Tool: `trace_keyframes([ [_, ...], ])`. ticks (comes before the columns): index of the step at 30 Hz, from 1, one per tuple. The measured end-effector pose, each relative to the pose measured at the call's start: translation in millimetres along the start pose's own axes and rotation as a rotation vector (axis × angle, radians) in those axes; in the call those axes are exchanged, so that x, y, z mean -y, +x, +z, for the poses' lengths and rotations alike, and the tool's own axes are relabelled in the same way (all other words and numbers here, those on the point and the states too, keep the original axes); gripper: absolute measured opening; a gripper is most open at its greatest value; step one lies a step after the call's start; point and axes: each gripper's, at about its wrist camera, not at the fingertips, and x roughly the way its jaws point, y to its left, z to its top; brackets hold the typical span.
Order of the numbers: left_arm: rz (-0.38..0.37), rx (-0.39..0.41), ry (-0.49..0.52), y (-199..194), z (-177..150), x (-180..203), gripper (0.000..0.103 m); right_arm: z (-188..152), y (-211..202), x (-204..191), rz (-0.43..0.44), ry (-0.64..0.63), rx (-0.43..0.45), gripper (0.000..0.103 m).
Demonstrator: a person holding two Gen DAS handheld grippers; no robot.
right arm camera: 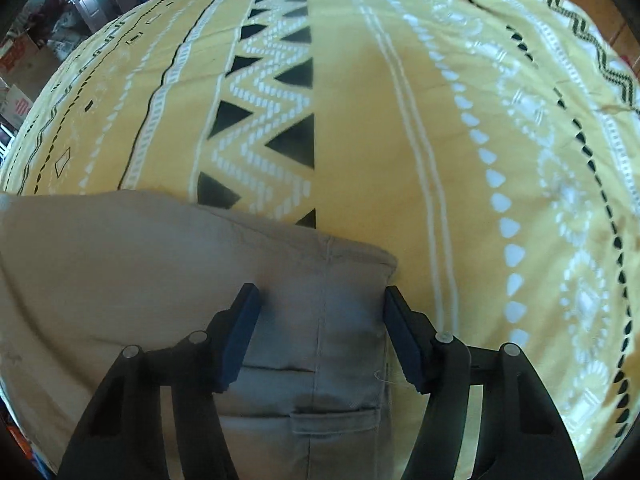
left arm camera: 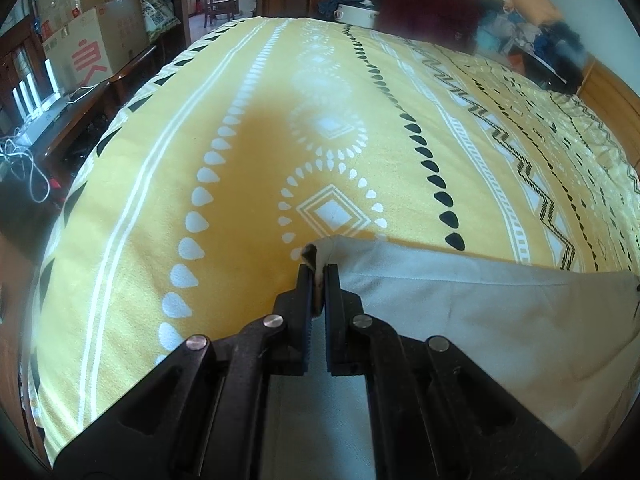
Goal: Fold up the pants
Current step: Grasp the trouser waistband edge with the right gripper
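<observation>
Light beige pants lie on a yellow patterned bedspread. My left gripper is shut on a corner edge of the pants, with cloth pinched between its fingers. In the right wrist view the pants fill the lower left, with a belt loop and waistband part visible low down. My right gripper is open, its fingers straddling the pants' corner just above the cloth.
The bedspread stretches far ahead in both views. Cardboard boxes and a desk with cables stand left of the bed. Piled clothes lie at the far right end.
</observation>
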Motion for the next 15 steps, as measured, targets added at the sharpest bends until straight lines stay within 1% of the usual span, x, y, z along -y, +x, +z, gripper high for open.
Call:
trace_keyframes([
  [3, 0.009, 0.006, -0.009, 0.2, -0.9, 1.0, 0.005, 0.9, 1.4, 7.7, 0.043, 0.047, 0.021, 0.068],
  [6, 0.010, 0.010, -0.026, 0.9, -2.4, 1.2, 0.005, 2.1, 5.2, 17.9, 0.086, 0.088, 0.022, 0.067],
  [10, 0.011, -0.002, -0.032, 5.0, -2.5, 2.5, 0.005, 5.2, 7.0, 20.2, 0.107, 0.113, 0.035, 0.065],
  [11, 0.011, -0.003, -0.030, 5.6, -2.5, 3.0, 0.005, 4.1, 7.7, 22.0, 0.119, 0.122, 0.036, 0.062],
  [13, 0.012, -0.005, -0.031, 6.9, -2.8, 2.6, 0.005, 3.5, 6.2, 28.4, 0.123, 0.142, 0.052, 0.046],
  [14, 0.012, -0.003, -0.033, 6.5, -3.4, 3.4, 0.005, 1.9, 1.2, 33.2, 0.129, 0.155, 0.071, 0.033],
  [15, 0.014, -0.003, -0.032, 5.9, -3.6, 4.6, 0.005, -1.3, -5.3, 36.0, 0.156, 0.165, 0.094, 0.028],
])
